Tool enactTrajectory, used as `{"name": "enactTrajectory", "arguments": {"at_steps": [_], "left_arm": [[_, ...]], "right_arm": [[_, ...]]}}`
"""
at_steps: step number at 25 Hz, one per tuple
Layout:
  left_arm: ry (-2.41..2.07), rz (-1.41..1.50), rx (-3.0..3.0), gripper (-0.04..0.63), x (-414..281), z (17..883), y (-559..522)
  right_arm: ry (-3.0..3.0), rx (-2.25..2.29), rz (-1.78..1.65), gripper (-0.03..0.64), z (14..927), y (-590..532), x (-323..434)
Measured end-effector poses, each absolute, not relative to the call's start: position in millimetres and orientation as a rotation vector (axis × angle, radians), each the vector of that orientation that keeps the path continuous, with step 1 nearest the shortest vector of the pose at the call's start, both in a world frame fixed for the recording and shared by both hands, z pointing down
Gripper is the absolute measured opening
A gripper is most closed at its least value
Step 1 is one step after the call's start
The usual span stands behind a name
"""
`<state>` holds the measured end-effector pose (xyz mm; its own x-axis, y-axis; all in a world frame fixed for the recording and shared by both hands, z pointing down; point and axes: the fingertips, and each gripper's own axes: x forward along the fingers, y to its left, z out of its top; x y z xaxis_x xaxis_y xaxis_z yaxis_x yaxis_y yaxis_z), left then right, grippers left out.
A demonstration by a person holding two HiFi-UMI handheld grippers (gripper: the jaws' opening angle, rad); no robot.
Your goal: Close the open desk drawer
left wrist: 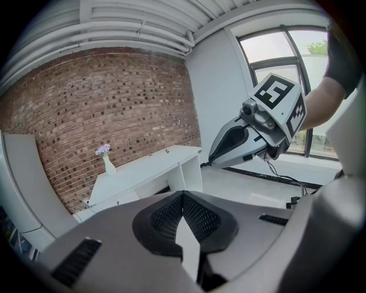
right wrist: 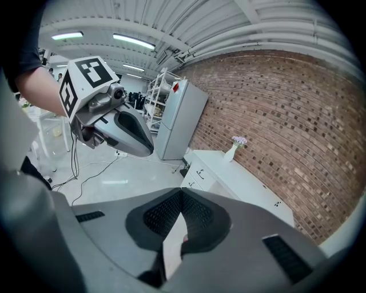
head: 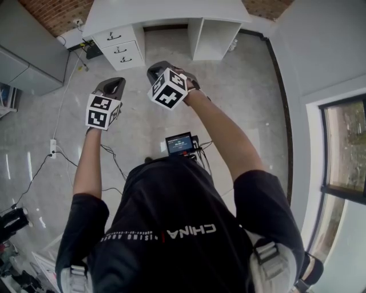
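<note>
- Left tool [head: 114,84]: pads pressed together at the tips, with nothing between them. It is held up in the air, well clear of the desk [head: 171,12].
- Right tool [head: 158,68]: pads also pressed together on nothing. It is raised beside the left tool, apart from it and slightly nearer the desk.
- Drawers [head: 118,47]: a stack of three handled fronts at the left end of the desk, well ahead of both tools. From this range no view shows which front stands out from the others.
- Edges: the white tabletop backs onto the brick wall [left wrist: 114,103]. A grey cabinet [head: 23,68] stands to the left of the drawers. An open bay sits under the right part of the desk.
- Open room: bare floor [head: 246,86] lies between the person and the desk. Cables [head: 57,155] run along the floor on the left. A small device with a screen [head: 180,143] sits on the floor just in front of the person.
- A vase [left wrist: 107,163] stands on the tabletop close to the wall.
- Hard to make out: the head view cuts off the rear of the tabletop. Each tool's own body fills the lower half of its view and hides the floor below.
</note>
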<state>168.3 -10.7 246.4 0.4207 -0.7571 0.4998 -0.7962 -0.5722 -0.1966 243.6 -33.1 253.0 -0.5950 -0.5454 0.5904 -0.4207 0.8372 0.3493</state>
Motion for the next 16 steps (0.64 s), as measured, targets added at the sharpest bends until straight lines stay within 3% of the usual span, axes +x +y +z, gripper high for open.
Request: {"name": "enactTrajectory", "arguments": {"at_steps": [16], "left_arm": [[-1.385,0.866,2.611,0.011,168.7,250.2,-11.1]], "right_arm": [[-2.271,0.713,-0.247,0.015,254.5,-41.0,250.9]]}}
